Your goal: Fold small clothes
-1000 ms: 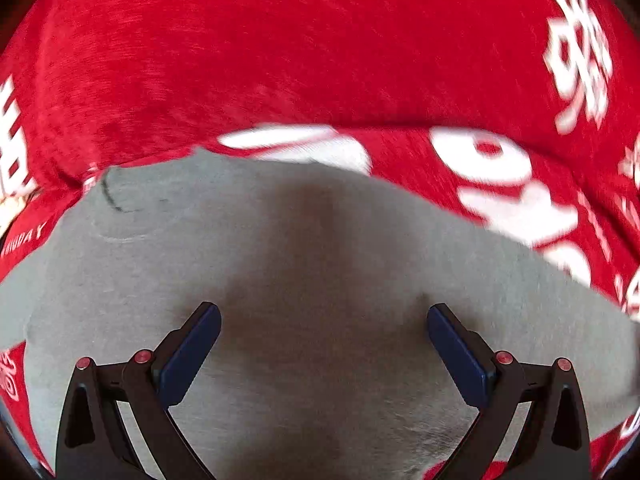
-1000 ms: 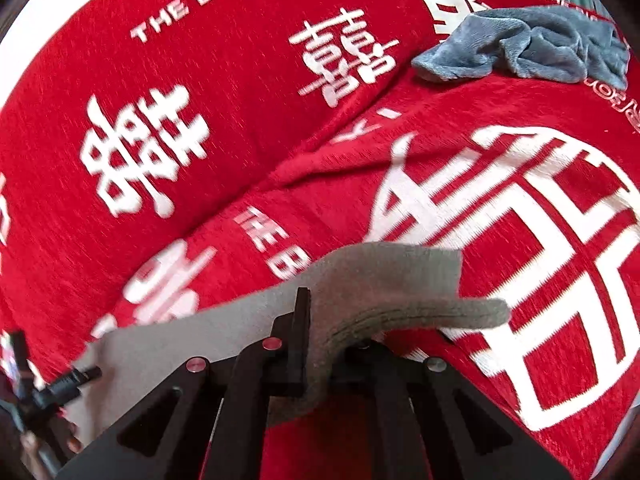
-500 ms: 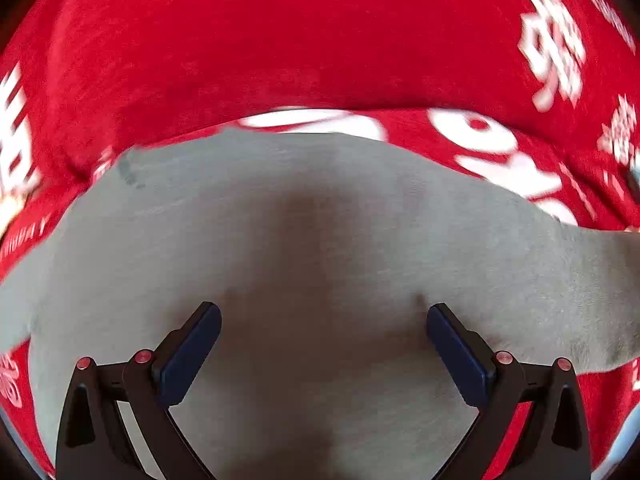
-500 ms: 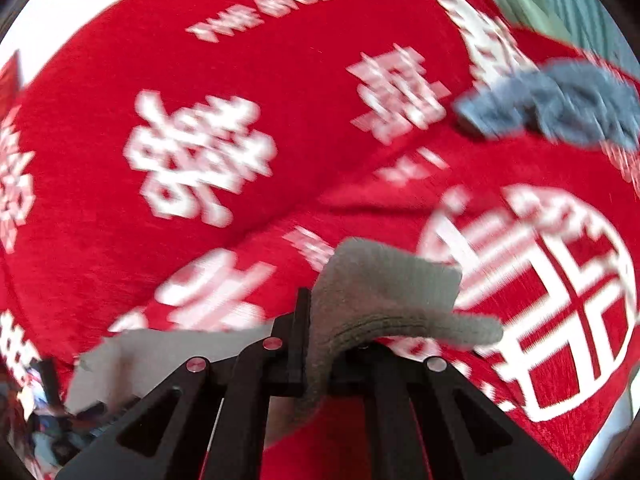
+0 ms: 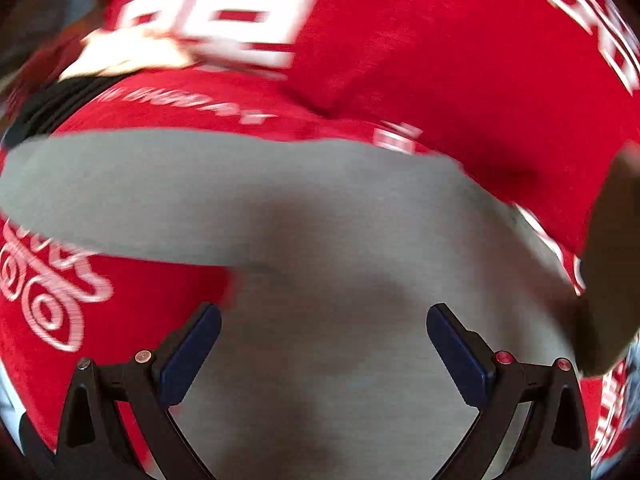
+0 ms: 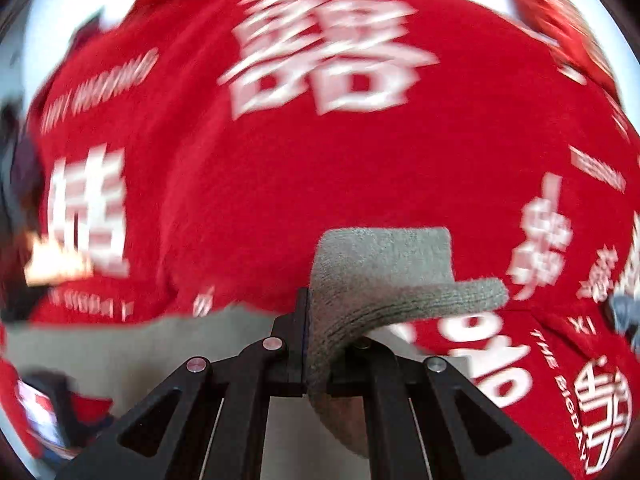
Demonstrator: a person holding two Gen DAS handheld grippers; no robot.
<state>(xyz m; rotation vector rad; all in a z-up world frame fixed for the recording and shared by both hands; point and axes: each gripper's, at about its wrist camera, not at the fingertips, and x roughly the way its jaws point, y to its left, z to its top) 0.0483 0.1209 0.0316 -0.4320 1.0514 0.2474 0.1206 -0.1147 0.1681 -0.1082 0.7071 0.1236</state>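
Observation:
A small grey knit garment (image 5: 320,220) lies on a red blanket with white characters (image 5: 460,60). My left gripper (image 5: 323,314) hovers open over the garment, both blue pads apart with nothing pinched between them. A strip of the grey cloth runs off to the left. In the right wrist view my right gripper (image 6: 307,320) is shut on an edge of the grey garment (image 6: 384,264). That edge curls up and over the right finger, and the rest trails off to the lower left. Both views are blurred.
The red blanket (image 6: 260,180) covers a soft surface that bulges behind the garment. A blue-grey cloth (image 6: 624,312) shows at the right edge. A dark blurred shape (image 5: 612,260) crosses the right side of the left wrist view. Pale wall borders the top.
Both views have swept sideways and rolled. The right gripper still grips the grey edge, and the blue-grey cloth slid to the far right. Red blanket now shows beside my left finger.

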